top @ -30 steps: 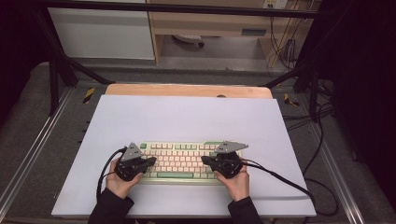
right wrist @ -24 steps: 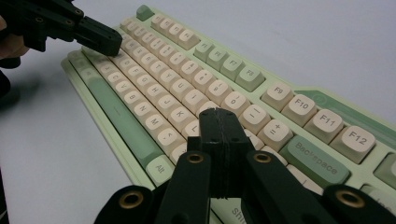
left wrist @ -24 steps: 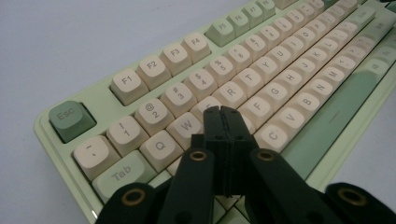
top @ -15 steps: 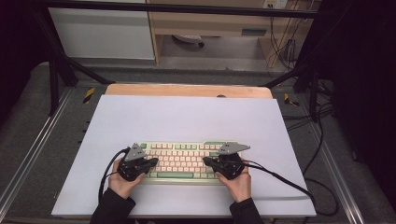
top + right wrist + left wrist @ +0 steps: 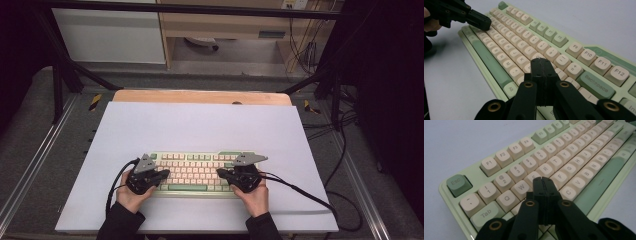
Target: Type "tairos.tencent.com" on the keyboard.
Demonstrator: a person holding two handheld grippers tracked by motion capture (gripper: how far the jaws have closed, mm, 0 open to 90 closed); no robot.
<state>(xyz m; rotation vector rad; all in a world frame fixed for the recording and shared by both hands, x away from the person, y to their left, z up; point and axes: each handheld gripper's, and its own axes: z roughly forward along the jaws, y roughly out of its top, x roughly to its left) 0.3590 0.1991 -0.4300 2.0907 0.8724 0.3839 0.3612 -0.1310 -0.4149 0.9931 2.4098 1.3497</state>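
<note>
1. Keyboard [image 5: 195, 171] sits flat at the near side of the white table [image 5: 200, 125], close to the person, so both hands reach the keys.
2. Left gripper [image 5: 543, 180] has its jaws pressed together, holding nothing, so the tip works like one finger for poking keys. It hovers by E and D; whether it touches is hard to tell.
3. Right gripper [image 5: 539, 60] is squeezed together too, empty, over the keys near L and P.
4. Compared with a second ago, both hands and the keyboard look the same.
</note>
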